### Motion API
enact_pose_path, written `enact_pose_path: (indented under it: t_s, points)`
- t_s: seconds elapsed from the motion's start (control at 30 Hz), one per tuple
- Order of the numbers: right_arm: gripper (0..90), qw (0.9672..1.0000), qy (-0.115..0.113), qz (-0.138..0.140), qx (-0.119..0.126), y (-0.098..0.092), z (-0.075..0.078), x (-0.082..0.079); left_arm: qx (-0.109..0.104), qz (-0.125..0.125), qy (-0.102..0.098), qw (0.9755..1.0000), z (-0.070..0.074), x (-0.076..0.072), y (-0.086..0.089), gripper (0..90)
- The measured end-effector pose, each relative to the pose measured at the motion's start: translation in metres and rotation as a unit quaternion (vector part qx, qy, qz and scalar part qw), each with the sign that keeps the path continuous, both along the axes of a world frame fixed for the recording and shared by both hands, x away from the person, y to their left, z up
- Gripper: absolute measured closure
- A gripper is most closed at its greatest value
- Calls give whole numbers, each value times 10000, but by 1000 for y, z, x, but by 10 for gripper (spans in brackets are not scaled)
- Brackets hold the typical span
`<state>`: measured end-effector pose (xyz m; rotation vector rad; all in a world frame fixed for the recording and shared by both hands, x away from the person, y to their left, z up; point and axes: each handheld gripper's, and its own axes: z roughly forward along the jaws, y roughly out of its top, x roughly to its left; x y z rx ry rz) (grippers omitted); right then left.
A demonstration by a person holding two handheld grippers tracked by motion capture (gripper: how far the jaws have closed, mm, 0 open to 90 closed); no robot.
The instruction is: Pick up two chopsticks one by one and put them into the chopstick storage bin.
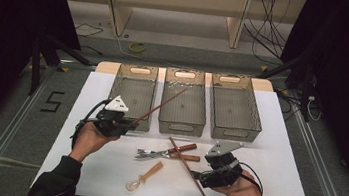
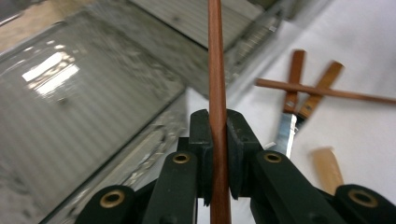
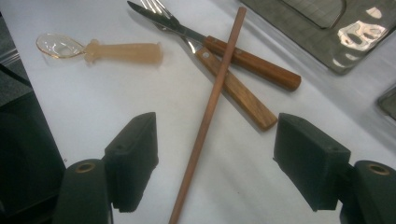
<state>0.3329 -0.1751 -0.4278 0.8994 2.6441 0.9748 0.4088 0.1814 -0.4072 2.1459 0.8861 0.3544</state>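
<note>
With one chopstick (image 2: pixel 217 93) clamped in the left hand-held gripper (image 1: pixel 118 120), the second chopstick (image 3: pixel 208 116) beside the knife (image 3: pixel 243 58) could perhaps be nudged askew by the wide-apart right hand-held gripper (image 3: pixel 215 163).

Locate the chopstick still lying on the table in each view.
High view: chopstick on the table, lower centre, running diagonally beside the right gripper.
Left gripper view: upper right, lying across two wooden handles.
Right gripper view: centre, running up between the open jaws.
Shared landmark: the wooden-handled knife it crosses.
</note>
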Motion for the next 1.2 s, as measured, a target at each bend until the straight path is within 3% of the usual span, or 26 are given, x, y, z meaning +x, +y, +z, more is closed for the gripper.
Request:
enact_pose_path:
  t_s: [0.1,0.47,0.83,1.2]
  points:
    - [309,10000,40,-17,-11,0,-2,0,-139,124,48,9998,2,5,8,822]
    - [311,9999,103,-28,-43,-2,-6,-1,-169,495,14,9986,11,22,26,823]
    - [311,9999,129,-35,-54,-2,-8,0,-237,1093,138,9936,12,50,52,823]
    - [311,9998,188,-21,-82,-2,-10,0,-272,1362,407,9895,0,66,59,822]
